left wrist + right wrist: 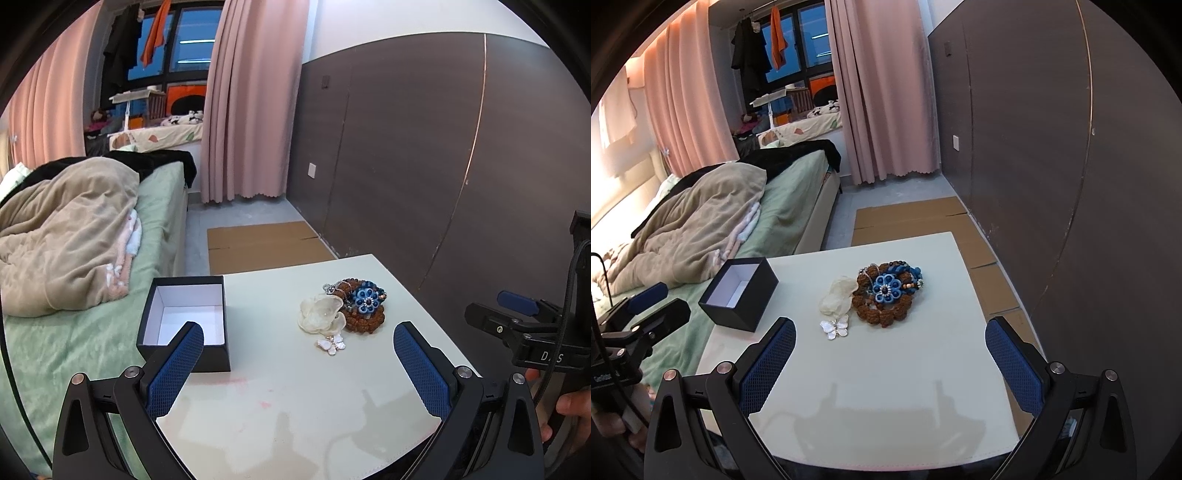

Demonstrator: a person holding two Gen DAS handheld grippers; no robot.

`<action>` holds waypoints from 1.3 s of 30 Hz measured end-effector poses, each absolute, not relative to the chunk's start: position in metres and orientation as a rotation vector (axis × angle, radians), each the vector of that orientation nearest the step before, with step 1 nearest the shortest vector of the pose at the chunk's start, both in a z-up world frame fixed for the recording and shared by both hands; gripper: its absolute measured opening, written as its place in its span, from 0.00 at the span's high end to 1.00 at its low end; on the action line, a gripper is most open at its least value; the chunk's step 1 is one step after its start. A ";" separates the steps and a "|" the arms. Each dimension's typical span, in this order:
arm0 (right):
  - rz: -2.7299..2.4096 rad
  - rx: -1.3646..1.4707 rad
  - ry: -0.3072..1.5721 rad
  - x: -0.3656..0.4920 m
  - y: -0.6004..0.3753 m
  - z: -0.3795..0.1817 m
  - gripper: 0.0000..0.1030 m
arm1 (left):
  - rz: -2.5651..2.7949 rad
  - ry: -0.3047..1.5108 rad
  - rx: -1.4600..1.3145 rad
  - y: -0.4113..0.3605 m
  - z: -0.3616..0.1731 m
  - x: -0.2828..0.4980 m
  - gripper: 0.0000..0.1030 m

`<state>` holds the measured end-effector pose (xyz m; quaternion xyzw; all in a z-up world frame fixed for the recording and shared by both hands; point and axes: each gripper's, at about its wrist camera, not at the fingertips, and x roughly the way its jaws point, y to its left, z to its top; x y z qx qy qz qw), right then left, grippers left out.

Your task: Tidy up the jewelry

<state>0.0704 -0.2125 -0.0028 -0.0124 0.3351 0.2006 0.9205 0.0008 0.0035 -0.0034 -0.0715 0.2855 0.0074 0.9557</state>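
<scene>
Right gripper (890,365): jaws spread wide, empty, hovering over the near table (886,406) edge.
Left gripper (298,371): also gaping, holding nothing.
Best move: likely take the butterfly brooch (834,327) first; it lies nearest, flat, so pinch low.
Pile: cream shell flower (836,295), blue flower piece (886,288) atop brown bead bracelet (882,314), mid-table.
Box (738,293): black, open, white-lined, far left.
</scene>
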 end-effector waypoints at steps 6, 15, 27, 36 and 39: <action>0.413 -0.026 0.688 0.070 -0.212 -0.002 0.00 | 0.014 0.580 -0.143 0.004 -0.003 0.002 0.00; 0.414 -0.023 0.689 0.071 -0.214 -0.003 0.00 | 0.015 0.579 -0.138 0.001 -0.003 0.002 0.00; 0.414 -0.023 0.689 0.072 -0.214 -0.003 0.00 | 0.014 0.579 -0.138 0.000 -0.003 0.002 0.00; 0.411 -0.012 0.705 0.075 -0.215 -0.002 0.00 | 0.000 0.585 -0.135 -0.002 -0.003 0.008 0.00; 0.399 0.003 0.714 0.080 -0.218 -0.004 0.00 | -0.002 0.587 -0.136 -0.001 -0.003 0.012 0.01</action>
